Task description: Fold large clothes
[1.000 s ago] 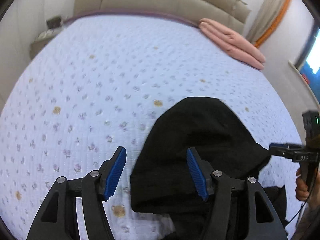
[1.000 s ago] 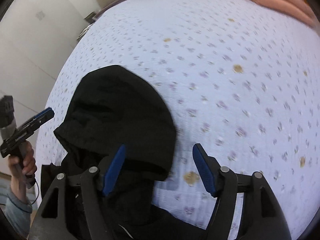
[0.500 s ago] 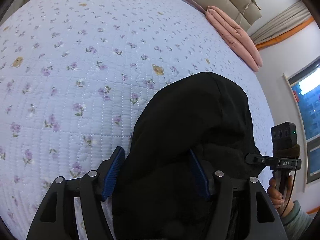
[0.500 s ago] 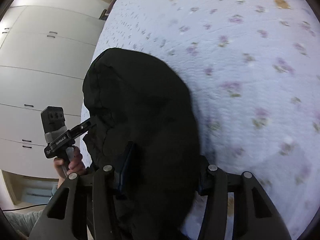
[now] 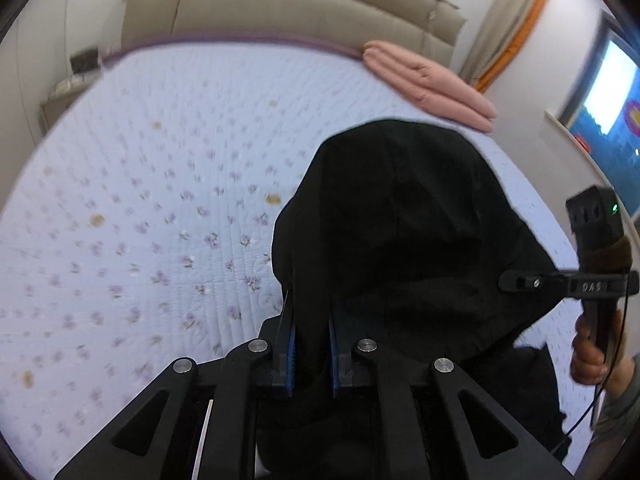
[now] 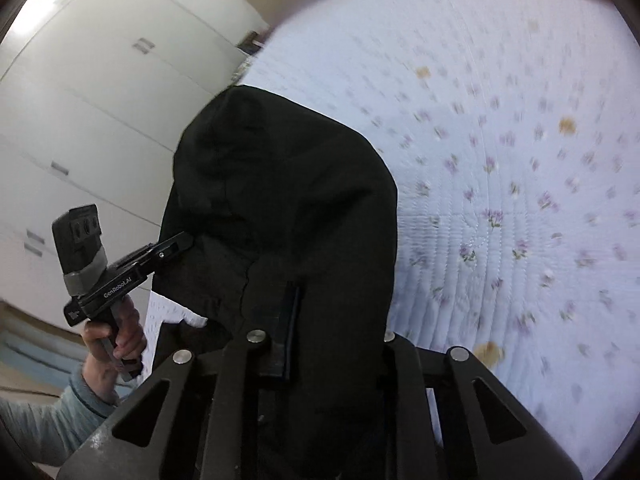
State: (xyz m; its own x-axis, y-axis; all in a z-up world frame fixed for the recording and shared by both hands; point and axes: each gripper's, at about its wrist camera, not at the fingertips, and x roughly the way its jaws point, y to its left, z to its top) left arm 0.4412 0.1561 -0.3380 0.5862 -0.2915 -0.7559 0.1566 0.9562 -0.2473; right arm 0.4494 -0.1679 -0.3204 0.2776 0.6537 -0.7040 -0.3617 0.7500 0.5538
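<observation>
A large black garment (image 5: 404,232) is bunched at the near edge of the bed and hangs from both grippers. My left gripper (image 5: 311,344) is shut on a fold of its left edge, with the blue pads pressed on the cloth. In the right wrist view the same garment (image 6: 288,200) drapes over my right gripper (image 6: 320,320), which is shut on it; only the left finger (image 6: 288,320) shows, the other is under the cloth. The right gripper also shows in the left wrist view (image 5: 520,282), and the left gripper in the right wrist view (image 6: 176,246), each at the garment's side.
The bed (image 5: 160,200) has a pale blue quilted cover with small purple flowers. A folded pink blanket (image 5: 428,80) lies at the far right by the beige headboard (image 5: 280,4). White wardrobe doors (image 6: 80,120) stand left of the bed. A nightstand (image 5: 64,96) is far left.
Both grippers have closed on the black garment and lifted it. The views have tilted up, so the headboard and the wardrobe show again.
</observation>
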